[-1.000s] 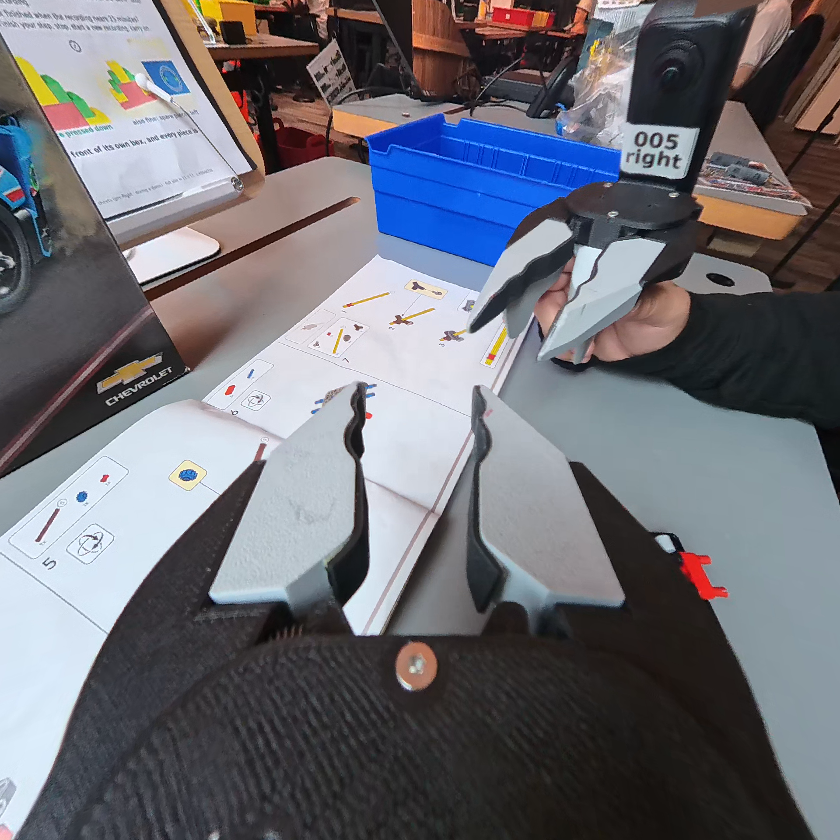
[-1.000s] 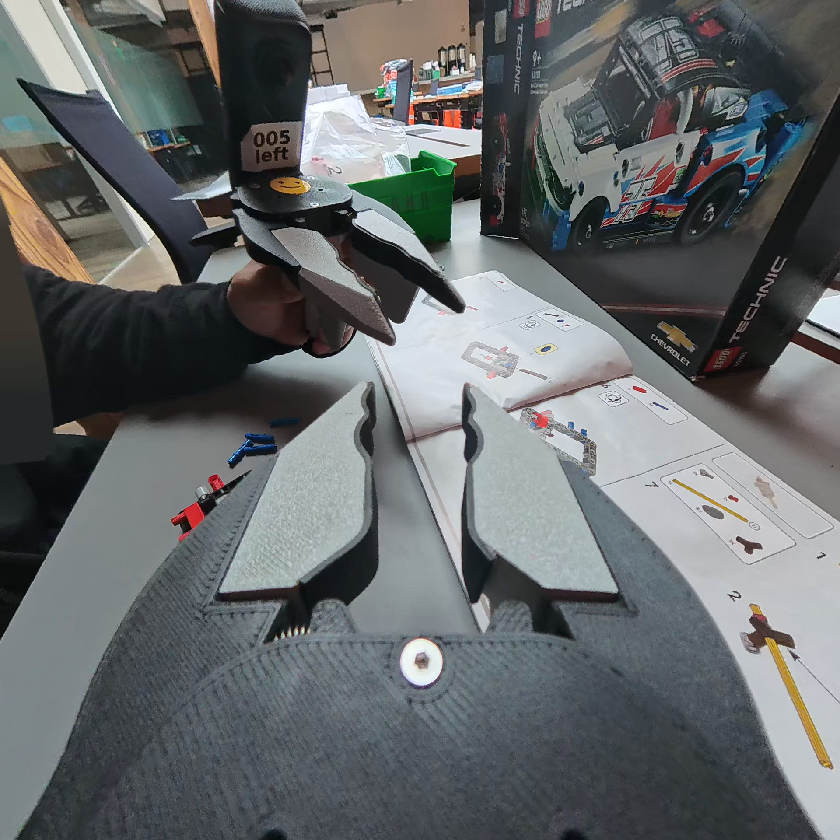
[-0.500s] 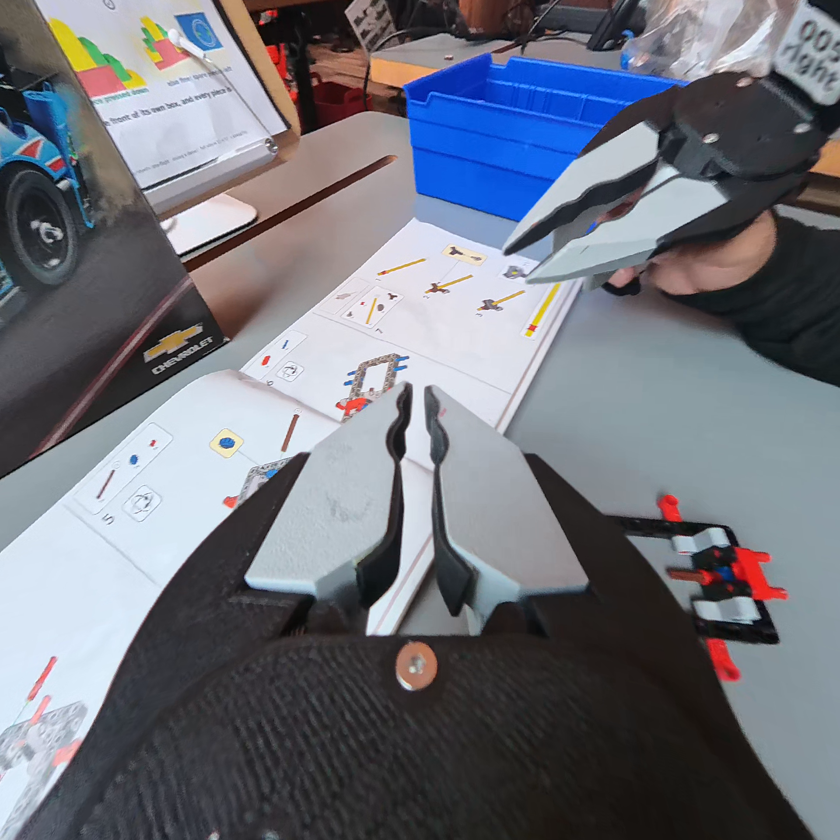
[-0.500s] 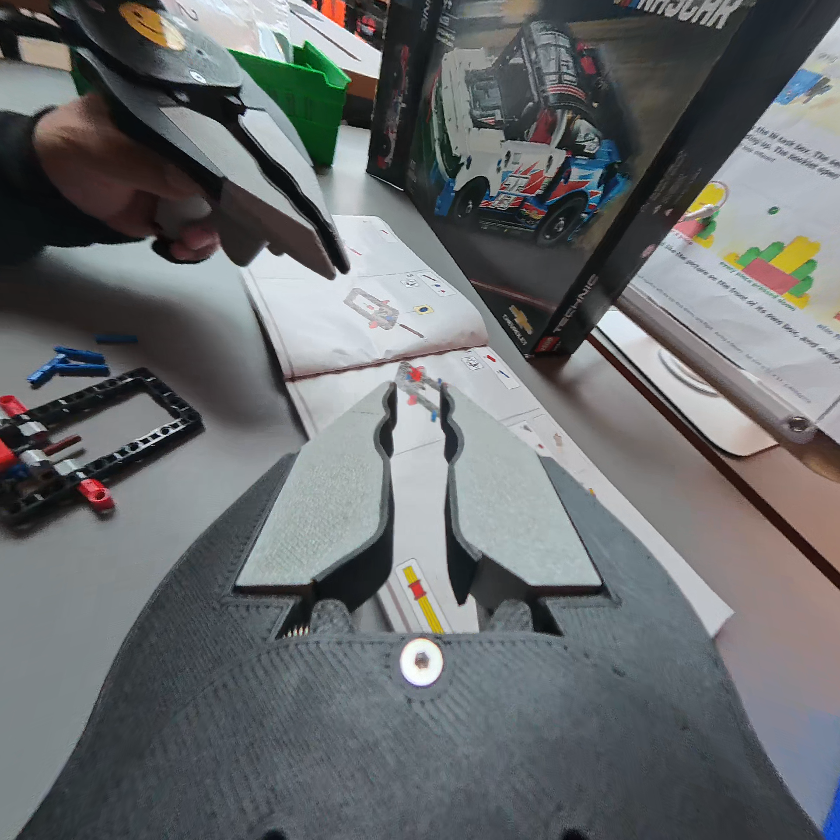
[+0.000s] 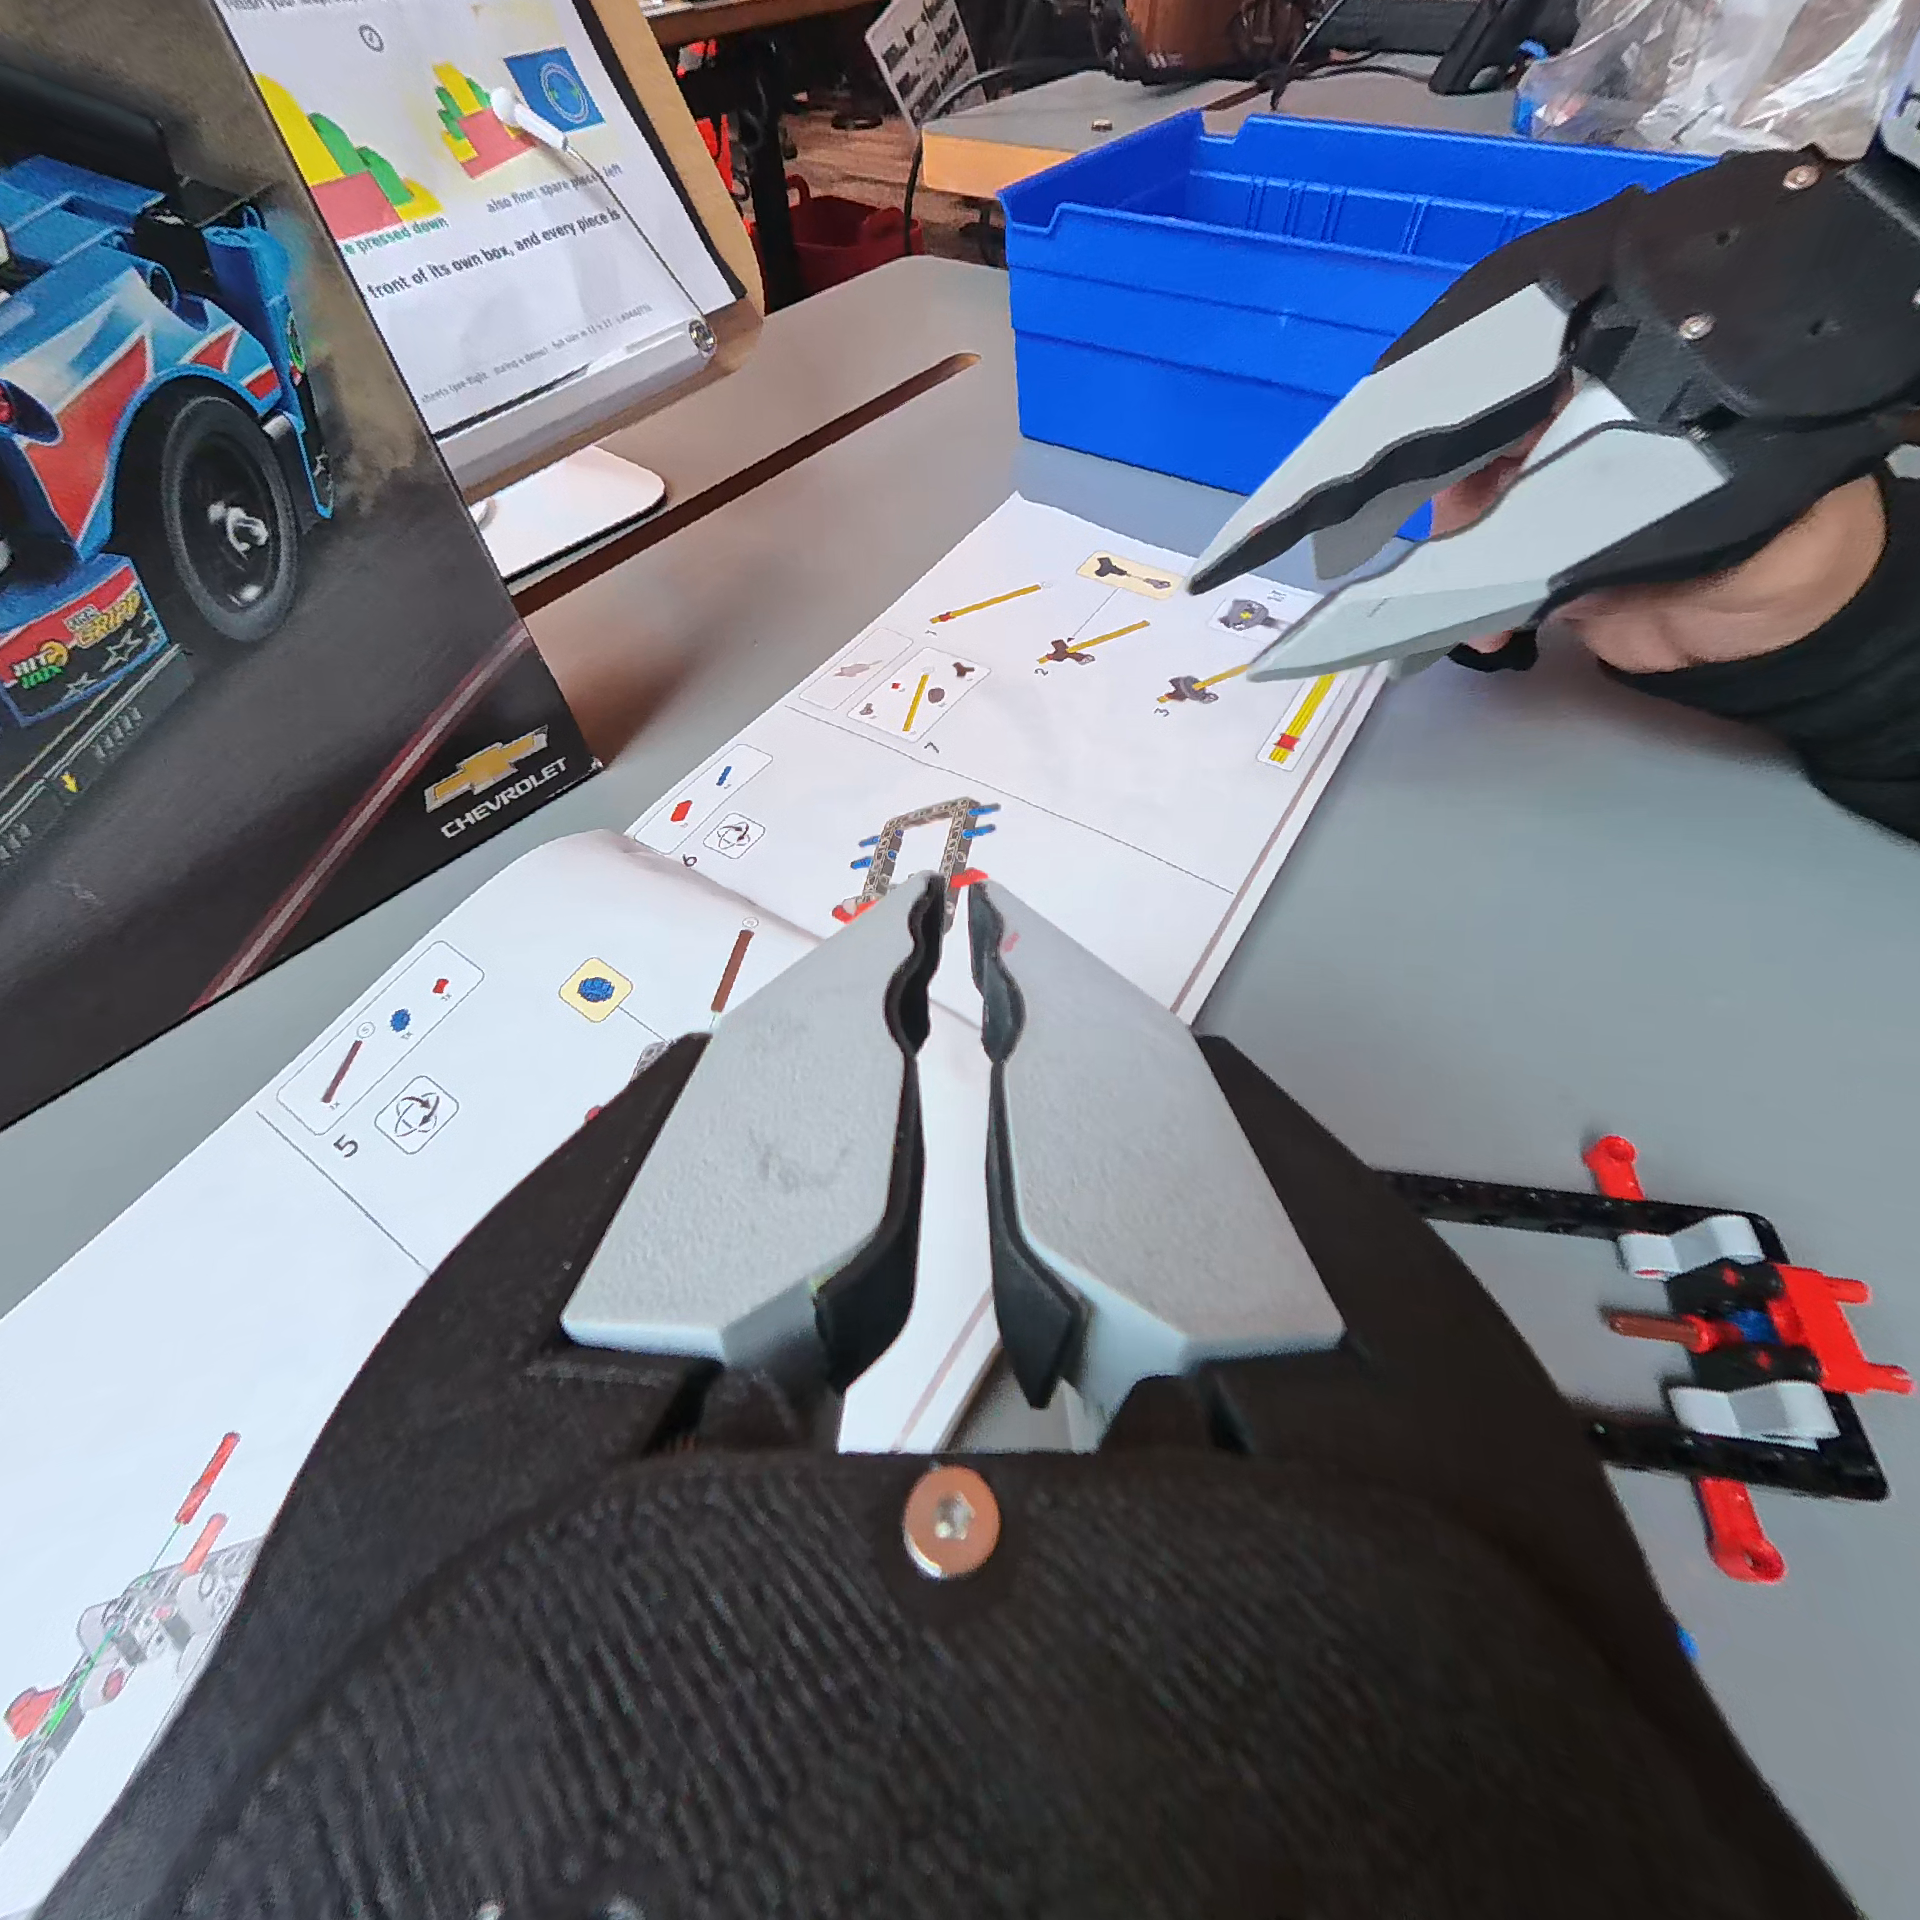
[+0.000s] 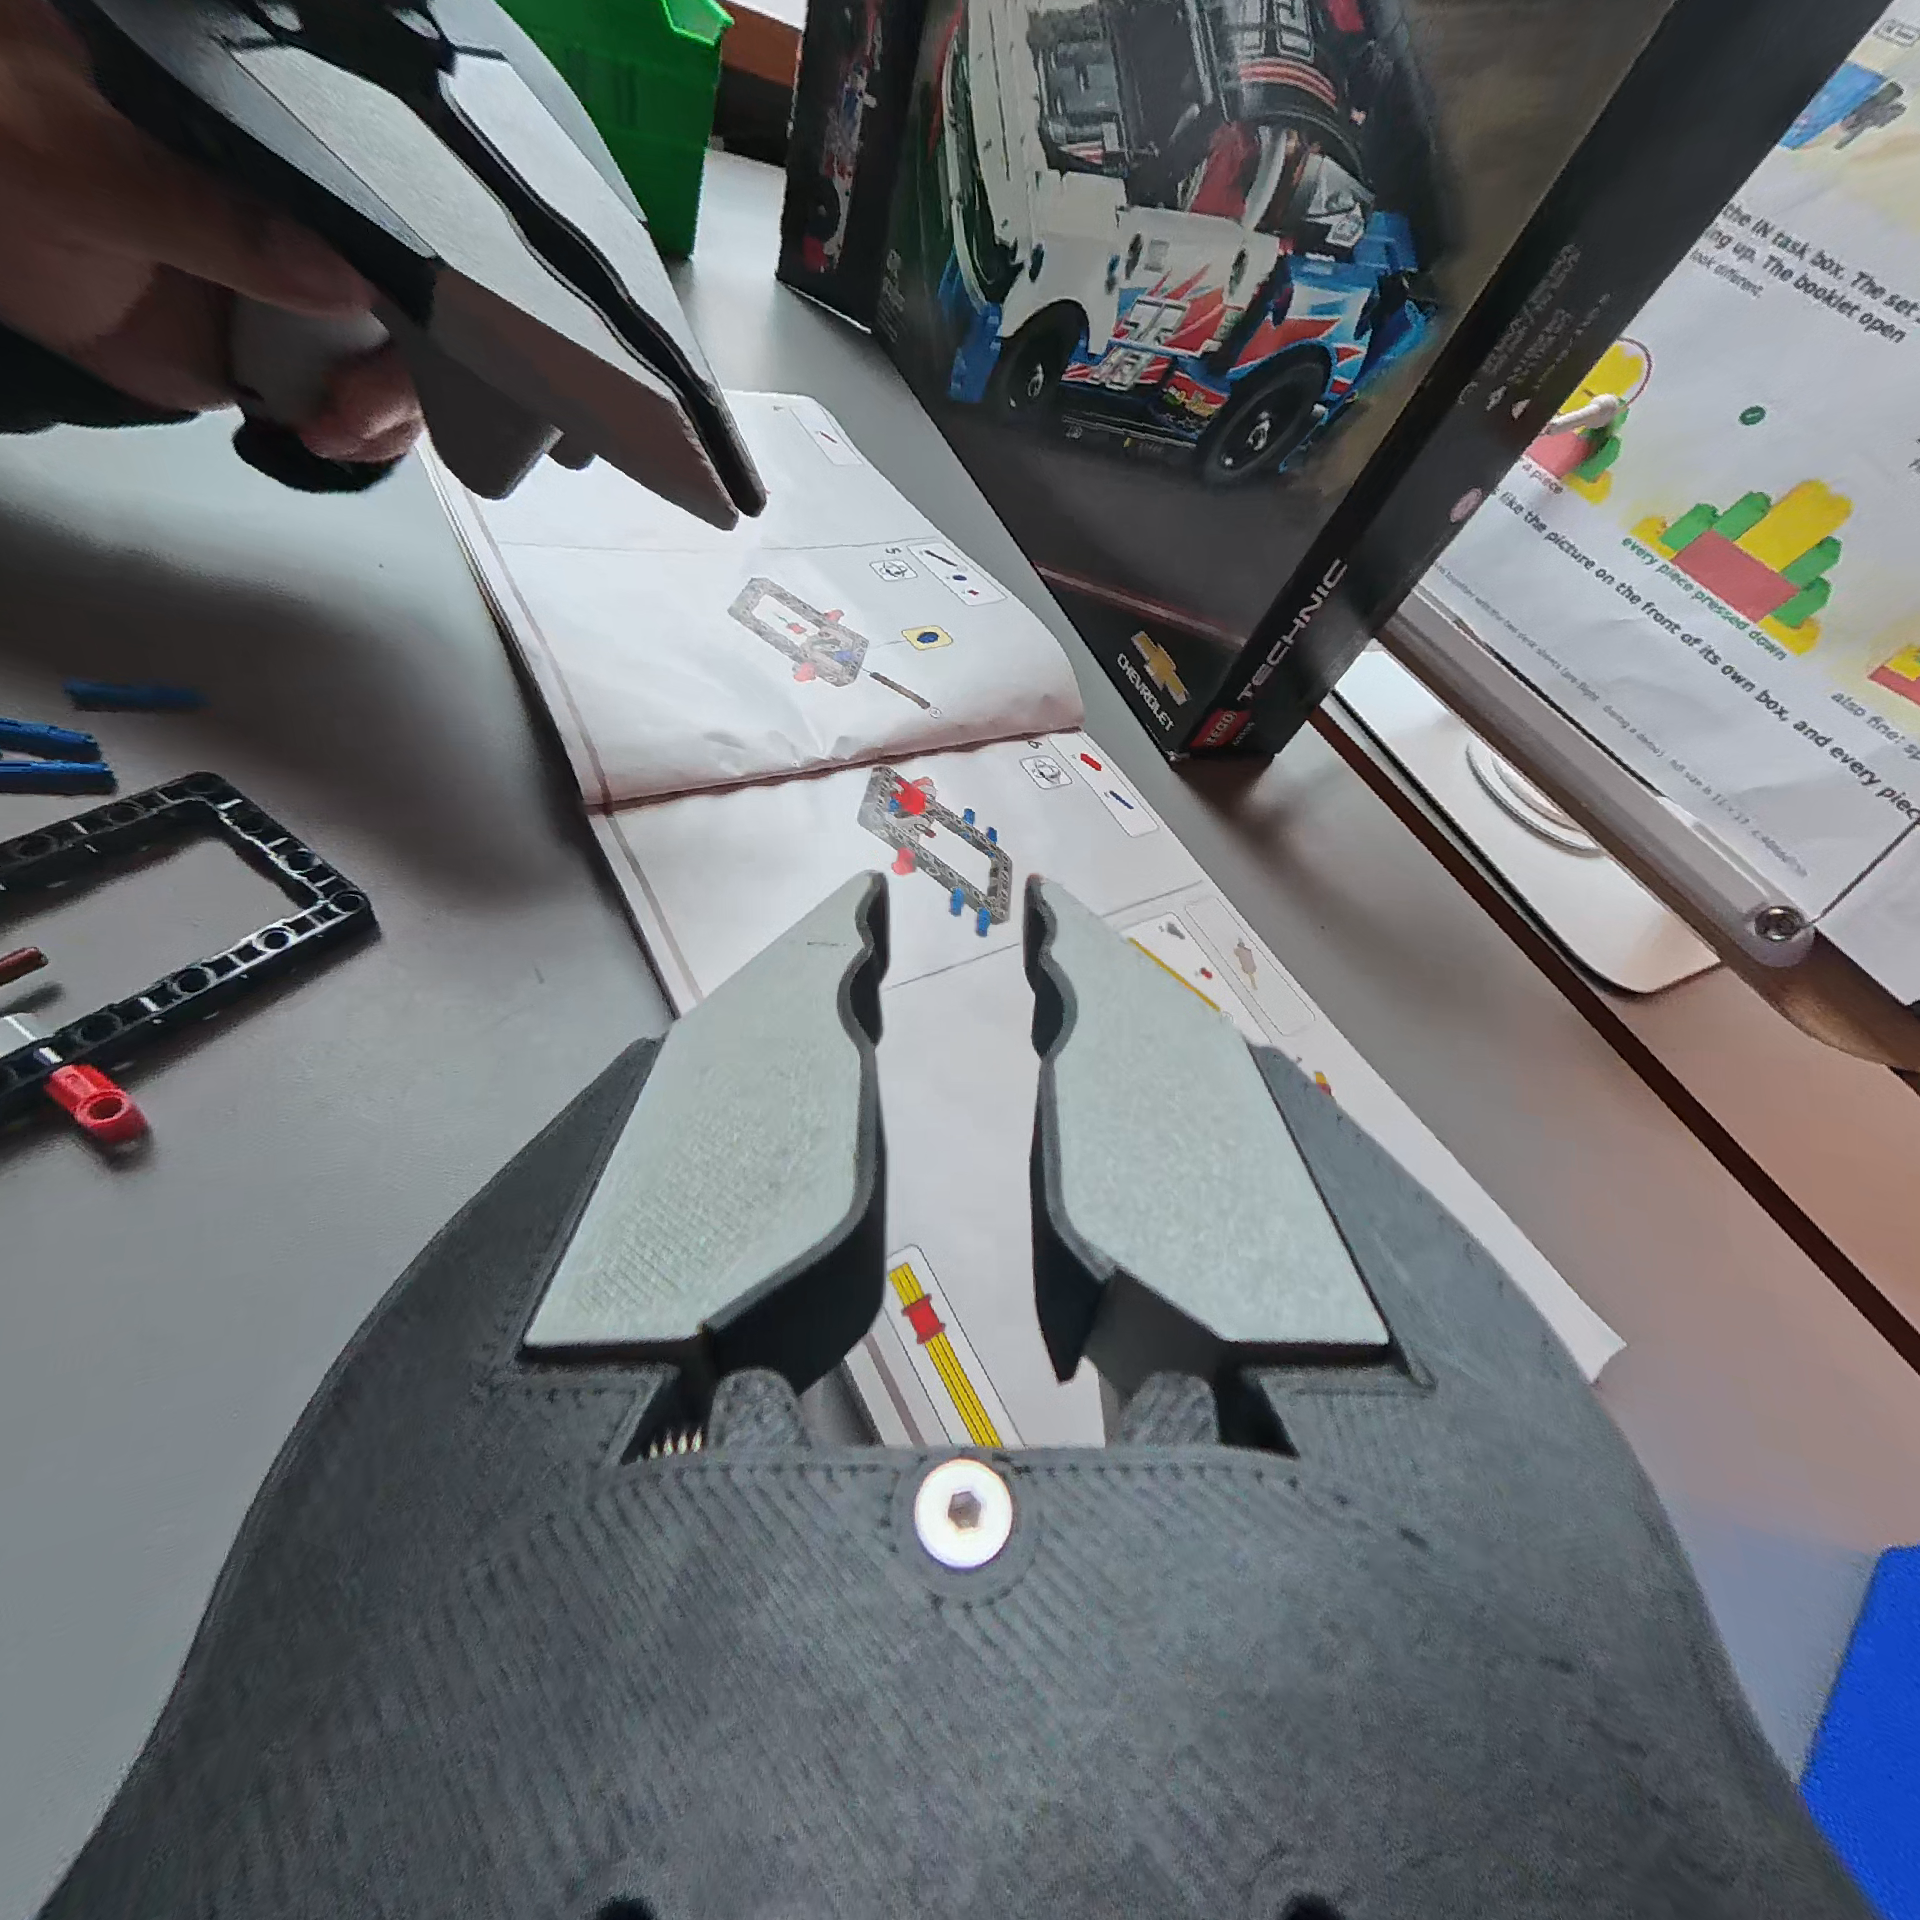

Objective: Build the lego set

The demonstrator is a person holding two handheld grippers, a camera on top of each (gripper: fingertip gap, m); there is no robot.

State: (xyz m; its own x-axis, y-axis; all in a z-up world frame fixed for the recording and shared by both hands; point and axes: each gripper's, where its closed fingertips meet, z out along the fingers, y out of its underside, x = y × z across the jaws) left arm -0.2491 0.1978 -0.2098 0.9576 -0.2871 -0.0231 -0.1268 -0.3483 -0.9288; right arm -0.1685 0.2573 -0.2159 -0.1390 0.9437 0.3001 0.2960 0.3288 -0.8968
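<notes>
A black rectangular lego frame [image 5: 1538, 1210] with red, white and blue pieces fitted at one end lies on the grey table, right of my left gripper; it also shows in the right wrist view [image 6: 187, 914]. Loose blue pins [image 6: 52, 753] lie beyond it. My left gripper [image 5: 956, 894] is shut and empty, hovering over the open instruction booklet [image 5: 1091, 790]. My right gripper [image 6: 956, 904] is partly open and empty over the same booklet [image 6: 779, 644]. Each gripper shows in the other's view: the right one [image 5: 1226, 623], the left one [image 6: 743, 509].
The lego set box [image 5: 208, 520] stands behind the booklet, also in the right wrist view [image 6: 1195, 312]. A sign on a stand [image 5: 499, 208] is beside it. A blue bin [image 5: 1247, 291] sits at the booklet's far end. A green bin [image 6: 623, 104] stands farther back. Spacing between my two grippers at the tips: around 11 centimetres.
My left gripper has gone from open to shut. My right gripper narrowed, then widened slightly. Both have swung toward the booklet, and the black frame has come into view.
</notes>
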